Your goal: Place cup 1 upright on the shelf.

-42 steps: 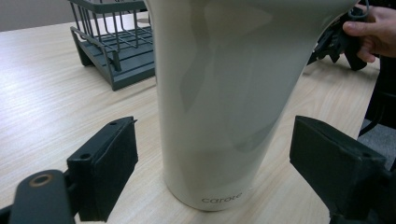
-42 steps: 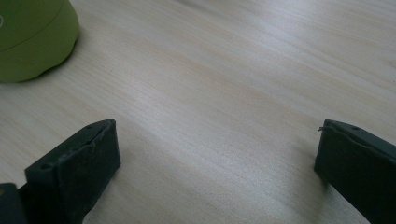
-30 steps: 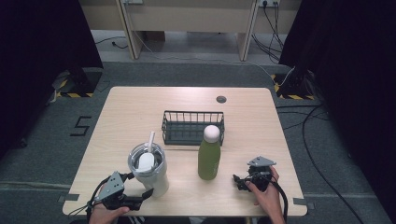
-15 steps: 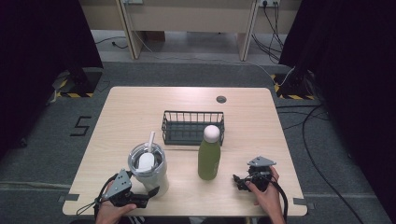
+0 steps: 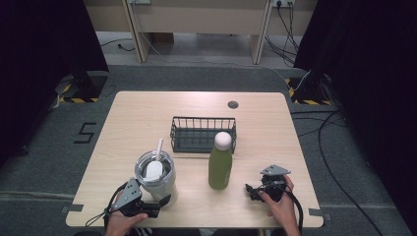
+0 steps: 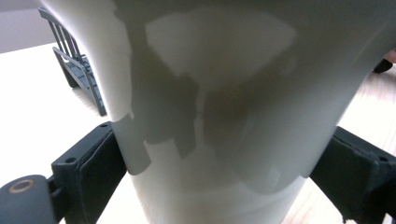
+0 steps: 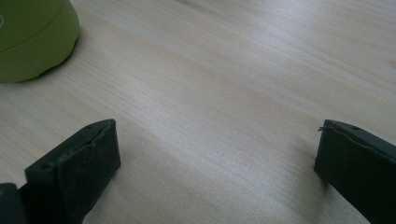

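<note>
A pale tumbler (image 5: 156, 181) with a clear lid and a white straw stands near the table's front edge. My left gripper (image 5: 162, 201) is open at its base. In the left gripper view the tumbler (image 6: 224, 93) sits between the two jaws, which flank its lower wall very closely; I cannot tell if they touch. A green bottle (image 5: 220, 169) with a white cap stands upright to the right. Further right, my right gripper (image 5: 252, 190) lies low on the wood, open (image 7: 217, 154) with nothing between its jaws; the bottle's base (image 7: 32, 37) is ahead and to its left.
A dark wire basket (image 5: 203, 133) sits behind the tumbler and bottle, and its corner (image 6: 77, 70) shows past the tumbler. A small dark round inset (image 5: 233, 104) lies near the far edge of the table (image 5: 137, 118). Cables trail on the floor beyond.
My left gripper has slid right along the front edge until its jaws reach around the tumbler's base. The right gripper, bottle and basket have stayed put.
</note>
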